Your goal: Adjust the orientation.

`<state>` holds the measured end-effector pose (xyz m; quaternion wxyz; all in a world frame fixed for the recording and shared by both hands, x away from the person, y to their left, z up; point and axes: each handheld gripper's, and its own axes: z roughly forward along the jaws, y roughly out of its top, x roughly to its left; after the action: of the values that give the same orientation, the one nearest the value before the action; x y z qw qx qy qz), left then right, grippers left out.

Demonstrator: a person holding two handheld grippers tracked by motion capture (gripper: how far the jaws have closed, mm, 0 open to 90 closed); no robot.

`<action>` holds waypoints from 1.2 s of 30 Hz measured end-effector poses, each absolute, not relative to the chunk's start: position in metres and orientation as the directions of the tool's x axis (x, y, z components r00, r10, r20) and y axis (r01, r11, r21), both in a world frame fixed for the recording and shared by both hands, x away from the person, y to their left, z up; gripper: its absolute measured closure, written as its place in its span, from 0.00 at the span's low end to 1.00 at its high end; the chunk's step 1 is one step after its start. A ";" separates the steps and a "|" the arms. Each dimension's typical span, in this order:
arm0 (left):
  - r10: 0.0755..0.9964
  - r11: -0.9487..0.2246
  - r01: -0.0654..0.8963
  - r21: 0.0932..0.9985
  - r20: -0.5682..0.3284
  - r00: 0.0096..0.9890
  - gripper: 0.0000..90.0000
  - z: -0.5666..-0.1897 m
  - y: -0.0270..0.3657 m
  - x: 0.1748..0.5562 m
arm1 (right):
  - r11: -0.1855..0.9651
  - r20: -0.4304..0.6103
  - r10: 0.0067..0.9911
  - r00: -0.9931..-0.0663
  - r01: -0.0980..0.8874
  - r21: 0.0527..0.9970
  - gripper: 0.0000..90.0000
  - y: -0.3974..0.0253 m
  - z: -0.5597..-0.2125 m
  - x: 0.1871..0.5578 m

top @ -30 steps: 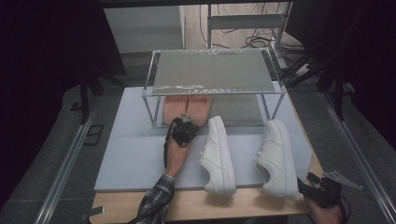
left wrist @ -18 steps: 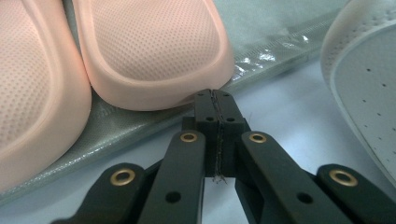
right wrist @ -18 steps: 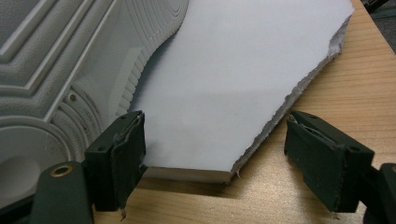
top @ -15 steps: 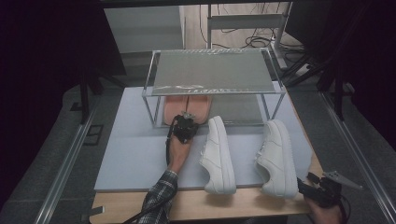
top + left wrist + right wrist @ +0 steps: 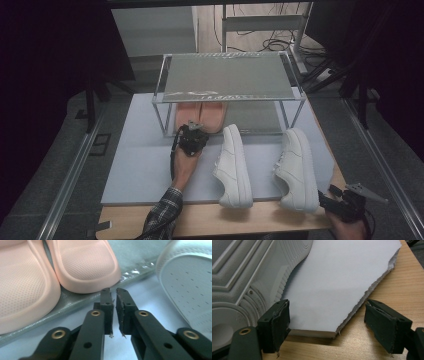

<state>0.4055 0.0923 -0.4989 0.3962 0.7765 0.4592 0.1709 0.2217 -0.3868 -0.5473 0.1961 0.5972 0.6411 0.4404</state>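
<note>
Pink slippers (image 5: pixel 200 116), 2 of them, sit side by side just left of centre in the high view, on the lower level of a metal-framed rack (image 5: pixel 227 76) with a grey mesh top shelf. In the left gripper view their rounded, perforated toes (image 5: pixel 85 265) occupy the upper left, resting on a silvery tray edge (image 5: pixel 75 301).

Left gripper (image 5: pixel 192 138) lies just below the slippers in the high view, held by a hand (image 5: pixel 184 167) in a plaid sleeve rising from the bottom edge. In its own view the jaws are nearly pressed together, a thin slit between the pads, nothing pinched. The tips (image 5: pixel 113 293) end just short of the right-hand slipper's toe; contact cannot be told.

2 white sneakers lie on the pale blue mat (image 5: pixel 145 165): one (image 5: pixel 234 165) at centre, one (image 5: pixel 298 167) right of centre, heels toward the bottom edge.

Right gripper (image 5: pixel 345 205) sits at the lower right corner of the high view, beside the right sneaker's heel. In its own view the jaws are spread wide and empty, straddling the mat's ragged corner (image 5: pixel 337 332) over the wooden table (image 5: pixel 392 290), with the ribbed sneaker sole (image 5: pixel 249 277) at upper left.
</note>
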 end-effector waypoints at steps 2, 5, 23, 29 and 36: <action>0.843 -0.268 0.569 0.777 -0.096 0.528 0.86 -0.498 0.094 0.401 | -0.102 0.275 0.938 -0.210 0.593 0.799 0.23 -0.387 -0.547 0.222; 0.838 -0.279 0.557 0.782 -0.085 0.538 0.81 -0.497 0.097 0.395 | -0.102 0.275 0.938 -0.210 0.593 0.799 0.23 -0.387 -0.547 0.222; 0.811 -0.315 0.532 0.786 -0.068 0.581 0.34 -0.487 0.106 0.364 | -0.105 0.276 0.939 -0.206 0.593 0.798 0.23 -0.386 -0.547 0.221; 0.825 -0.307 0.536 0.786 -0.061 0.562 0.21 -0.484 0.115 0.354 | -0.105 0.276 0.939 -0.206 0.593 0.799 0.23 -0.386 -0.547 0.221; 0.830 -0.304 0.534 0.789 -0.056 0.555 0.13 -0.484 0.124 0.343 | -0.105 0.276 0.939 -0.206 0.593 0.799 0.23 -0.386 -0.547 0.221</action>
<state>0.3426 0.1241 -0.4836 0.3997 0.7860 0.4339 0.1849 0.2213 -0.3864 -0.5474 0.1965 0.5988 0.6395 0.4403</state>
